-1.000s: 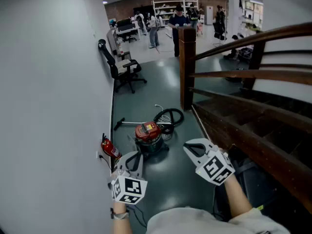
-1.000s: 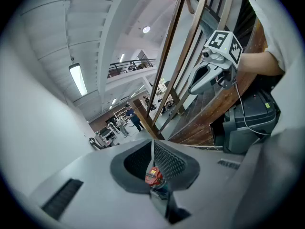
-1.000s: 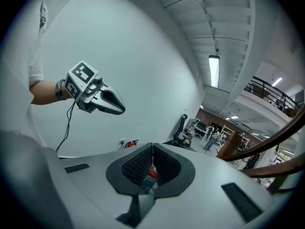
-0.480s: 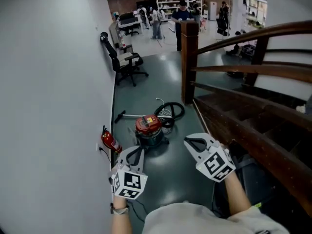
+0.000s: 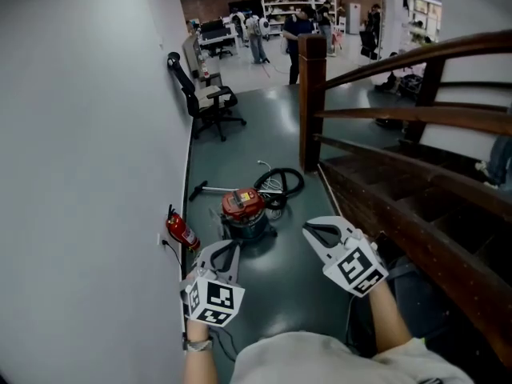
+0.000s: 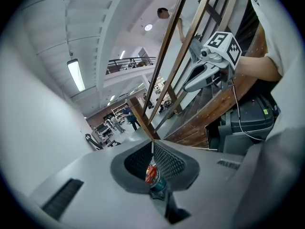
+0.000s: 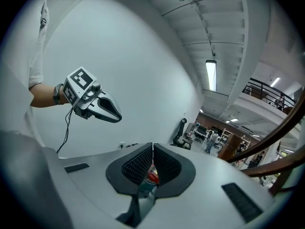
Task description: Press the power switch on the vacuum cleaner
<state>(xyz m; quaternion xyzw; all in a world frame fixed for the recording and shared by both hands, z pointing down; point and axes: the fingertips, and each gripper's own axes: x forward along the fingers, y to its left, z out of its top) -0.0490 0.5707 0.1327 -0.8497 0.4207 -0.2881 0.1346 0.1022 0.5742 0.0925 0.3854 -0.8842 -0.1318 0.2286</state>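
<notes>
Left gripper: jaws drawn together, ribbed black pads meeting at the tips, nothing gripped. Right gripper: same, pads closed to a thin slit and empty. Through the gap below each pair of pads I catch the red-lidded, dark green drum vacuum cleaner, ahead of both grippers and apart from them.

From the head view, it stands on the dark green floor, nearer the wall edge than the foot of the brown wooden staircase. Its coiled black hose lies just behind it, and a red fire extinguisher sits against the white wall to its left. The label on the red lid is too small to read; each gripper's cube carries only black-and-white square markers.

The left gripper view alone shows the right gripper held up against the banister, with a dark grey plastic bin under it. The right gripper view alone shows the left one against the wall, trailing a thin black cable.
</notes>
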